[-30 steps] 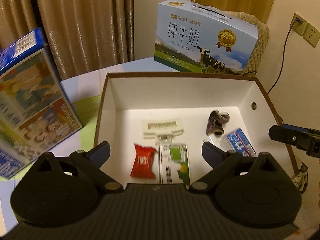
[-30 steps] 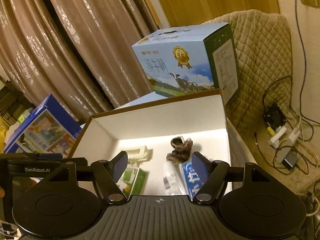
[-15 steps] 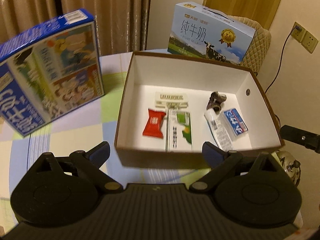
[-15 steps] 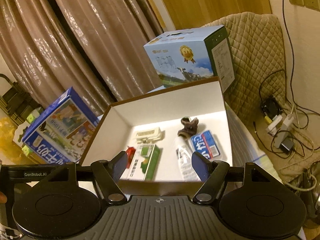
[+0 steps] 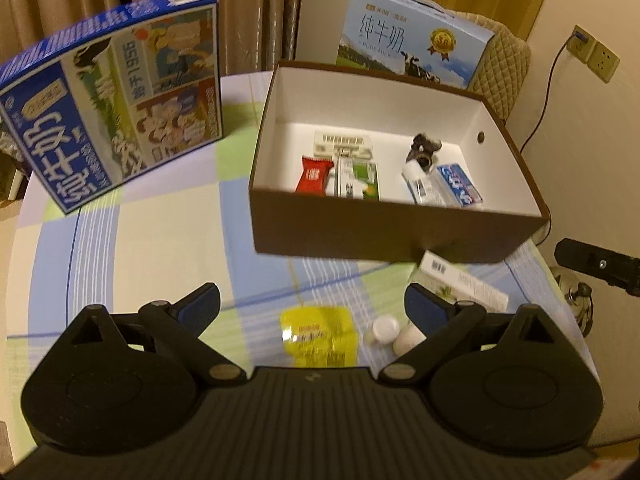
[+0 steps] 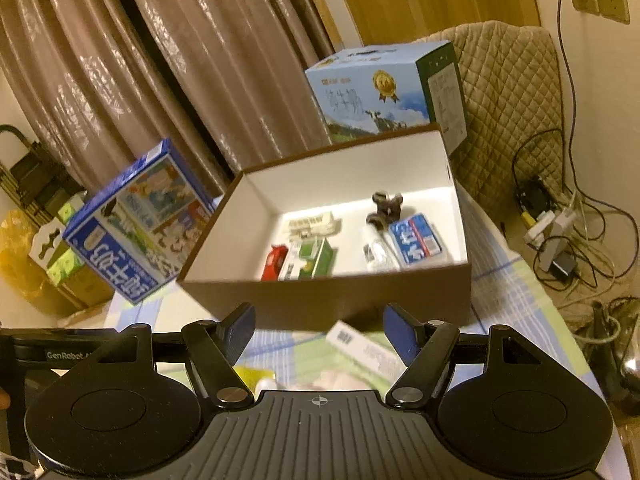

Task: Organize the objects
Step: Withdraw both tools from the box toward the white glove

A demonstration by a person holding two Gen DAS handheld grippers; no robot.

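Yellow packet (image 5: 318,336) on the tablecloth between the wide-open, empty left claw's (image 5: 312,304) fingers.

— How does the left gripper (image 5: 312,306) stand?
— Jaws spread wide, gripping nothing.
— And the right gripper (image 6: 320,330)?
— Likewise spread and empty, level beside the left one.

Open brown box (image 5: 396,236) holds small packets; others outside.
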